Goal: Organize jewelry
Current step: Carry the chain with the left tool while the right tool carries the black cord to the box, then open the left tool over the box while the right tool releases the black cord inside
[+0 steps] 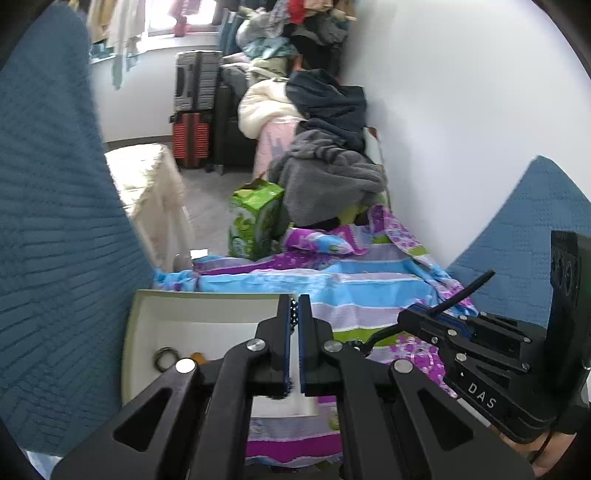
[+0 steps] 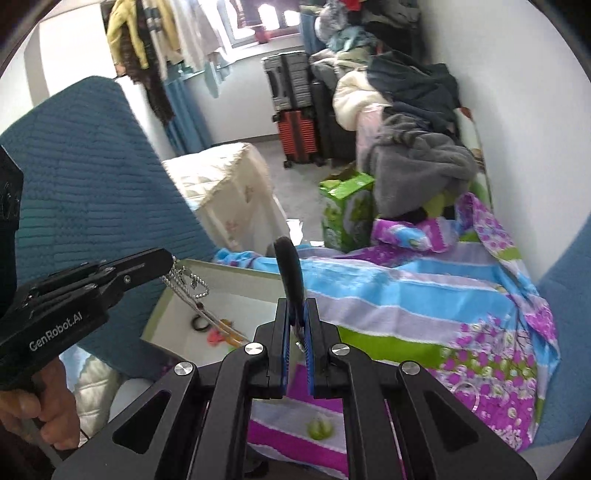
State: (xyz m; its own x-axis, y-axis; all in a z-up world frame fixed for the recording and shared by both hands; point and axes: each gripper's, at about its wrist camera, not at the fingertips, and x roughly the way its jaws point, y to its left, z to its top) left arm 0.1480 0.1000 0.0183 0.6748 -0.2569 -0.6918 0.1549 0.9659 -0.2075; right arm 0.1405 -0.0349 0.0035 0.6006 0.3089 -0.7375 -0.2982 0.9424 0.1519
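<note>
Right wrist view: left tongs [image 2: 168, 260] clamp a bead chain [image 2: 186, 284] over the box [image 2: 236, 282]; right tongs [image 2: 297, 325] clamp a black hairband [image 2: 290, 269], box contents blurred.

Bright diffuse daylight from the far window [image 1: 162, 22], blown-out glare there, soft weak shadows, strong fisheye bending and dark vignette at corners, slight motion blur, near grippers soft.

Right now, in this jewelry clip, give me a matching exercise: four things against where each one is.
Things:
1. bead chain
2. black hair clip
3. dark ring
4. green carton

Places:
A. on the floor past the bedsheet
B. hanging from the left gripper
C. lying inside the white box
D. clamped in the right gripper

Pairs: 1-B, 2-D, 3-C, 4-A
</note>
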